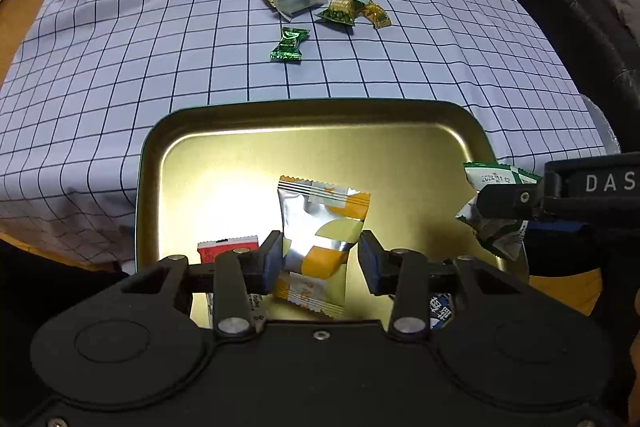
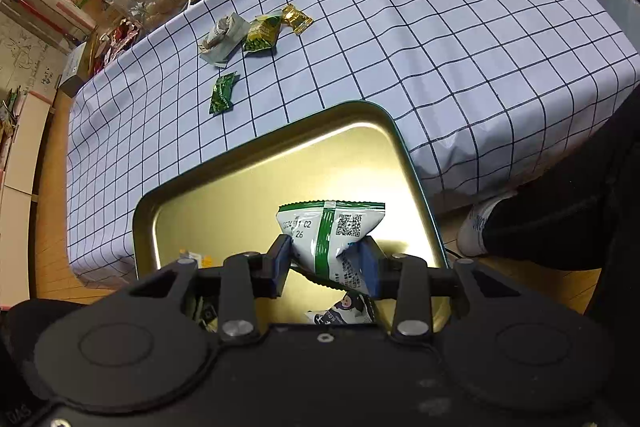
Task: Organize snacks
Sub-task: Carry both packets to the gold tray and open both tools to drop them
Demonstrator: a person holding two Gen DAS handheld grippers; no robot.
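The snacks are being gathered into the gold tray [image 1: 168, 163]: the left gripper [image 1: 320, 259] stands open around an orange packet [image 1: 320, 223] over it, the right gripper [image 2: 326, 263] pinches a green-striped packet [image 2: 328, 227], and the rest [image 1: 290, 43] wait far off.

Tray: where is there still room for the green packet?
The tray's far half, up to its rim, is bare. Its near end is crowded: orange packet, red packet. The cloth left of the candies is bare too.
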